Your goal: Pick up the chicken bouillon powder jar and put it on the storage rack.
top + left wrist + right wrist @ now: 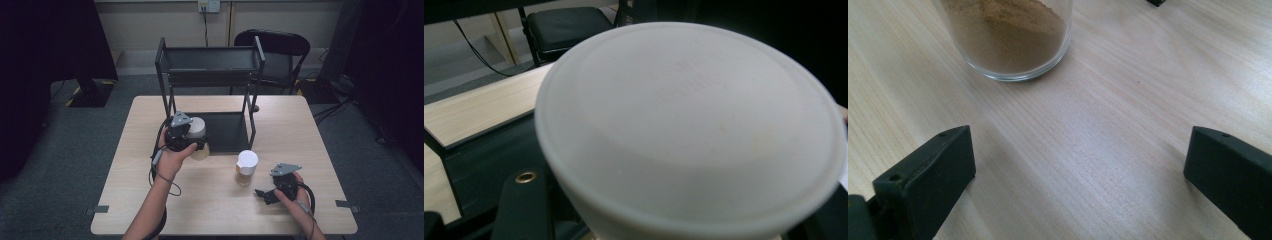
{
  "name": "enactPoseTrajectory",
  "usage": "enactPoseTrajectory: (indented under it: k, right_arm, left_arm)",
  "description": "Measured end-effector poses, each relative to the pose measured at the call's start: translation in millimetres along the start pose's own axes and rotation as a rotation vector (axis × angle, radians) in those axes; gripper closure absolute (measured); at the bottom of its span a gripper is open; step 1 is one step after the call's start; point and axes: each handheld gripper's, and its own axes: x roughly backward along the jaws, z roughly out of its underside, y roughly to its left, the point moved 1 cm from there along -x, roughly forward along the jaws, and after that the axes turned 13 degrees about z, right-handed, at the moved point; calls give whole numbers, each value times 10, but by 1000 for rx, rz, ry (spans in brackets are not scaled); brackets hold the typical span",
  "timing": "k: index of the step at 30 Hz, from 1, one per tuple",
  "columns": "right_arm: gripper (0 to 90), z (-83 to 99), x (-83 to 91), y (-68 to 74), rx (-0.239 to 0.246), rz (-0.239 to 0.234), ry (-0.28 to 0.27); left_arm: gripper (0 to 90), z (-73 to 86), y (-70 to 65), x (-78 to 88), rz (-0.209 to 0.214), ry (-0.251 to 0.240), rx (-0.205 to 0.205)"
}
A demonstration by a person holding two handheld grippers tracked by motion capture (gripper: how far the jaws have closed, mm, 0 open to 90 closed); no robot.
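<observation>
The white-lidded jar (199, 131) held by the left gripper (186, 141) sits at about ten o'clock from the table's centre, just at the front left corner of the black shelf rack (210, 65), apparently on its way to or from the rack's bottom tray (227, 132). In the left gripper view its white lid (694, 125) looms so close that the jaws are hidden, but the jar hangs off the table in that hand, so I judge the jaws clamped on its body. A second jar (246, 167), glass with brown powder and a white lid, stands on the wooden table (210, 210) at about five o'clock from the first, well apart from it. The right gripper (272, 192) rests low at four o'clock from that jar, jaws spread wide and empty, probably waiting its turn. The held jar's contents are hard to make out.
</observation>
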Motion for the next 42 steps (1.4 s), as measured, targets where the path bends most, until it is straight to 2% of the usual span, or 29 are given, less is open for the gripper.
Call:
enactPoseTrajectory:
  k: [12, 14, 23, 26, 28, 37, 42]
  right_arm:
    - [0, 1, -1, 0, -1, 0, -1]
    - [0, 1, -1, 1, -1, 0, -1]
    - [0, 1, -1, 0, 0, 0, -1]
    - [0, 1, -1, 0, 0, 0, -1]
    - [0, 1, -1, 0, 0, 1, -1]
    - [0, 1, 0, 1, -1, 0, -1]
    - [0, 0, 0, 0, 0, 0, -1]
  left_arm:
    - [349, -276, 44, -46, -9, 7, 0]
    - [349, -346, 35, -48, -25, 6, -4]
    - [349, -503, 51, -32, -32, 4, 4]
    - [349, -537, 53, -20, -31, -3, 9]
    - [349, -569, 75, 1, -26, -15, 27]
    - [349, -725, 38, 52, -53, -13, 16]
    - [349, -842, 48, 97, -65, -28, 20]
